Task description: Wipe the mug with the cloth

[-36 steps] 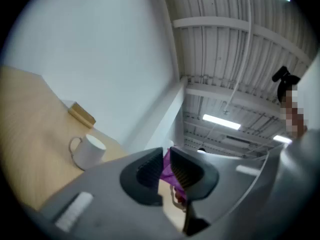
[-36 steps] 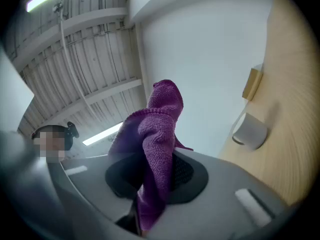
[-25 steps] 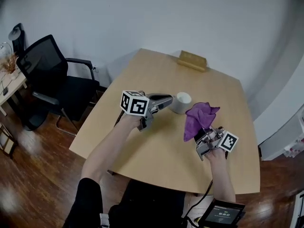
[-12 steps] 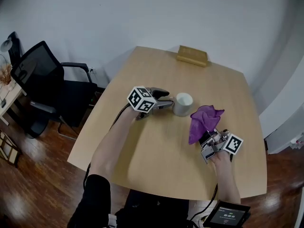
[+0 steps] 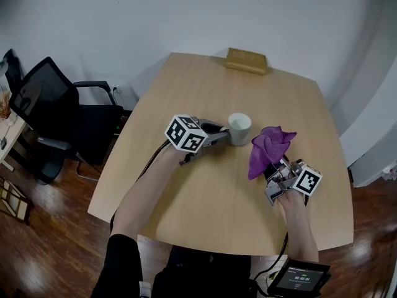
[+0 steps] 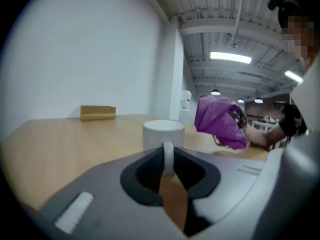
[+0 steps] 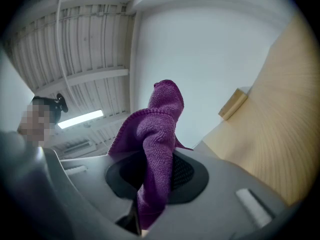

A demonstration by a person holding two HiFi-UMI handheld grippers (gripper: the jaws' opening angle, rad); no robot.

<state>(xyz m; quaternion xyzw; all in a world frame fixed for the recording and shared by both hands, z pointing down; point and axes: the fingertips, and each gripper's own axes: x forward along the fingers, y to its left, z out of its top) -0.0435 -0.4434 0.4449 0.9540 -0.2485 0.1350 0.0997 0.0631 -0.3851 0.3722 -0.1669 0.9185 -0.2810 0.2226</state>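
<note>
**Desk:** Where is the mug?

**Operator:** The white ceramic mug [image 5: 239, 129] stands upright on the pale wooden worktop [image 5: 205, 216], about mid-way across and a little to the far side. Its handle [image 6: 167, 156] points to the left.

**Desk:** And your left side?

**Operator:** My left hand-held gripper [image 5: 223, 135] lies low over the worktop, just left of the mug. Its jaws have just been closing. In the left gripper view the handle stands between them, and the jaw tips sit against it on both sides, so I read it as clenched on the mug by the handle.

**Desk:** The cloth?

**Operator:** The purple terry cloth [image 5: 270, 148] is in my right hand-held gripper [image 5: 275, 169], which grasps it tightly at the lower end. The rest stands bunched up above the jaws. It is lifted off the worktop, just right of the mug, and the left gripper view shows a gap between the two.

**Desk:** Anything else around?

**Operator:** A small rectangular wooden block [image 5: 246, 61] lies at the far edge of the worktop, well apart from the mug. A black mesh office chair [image 5: 46, 101] stands on the floor to the left.
</note>
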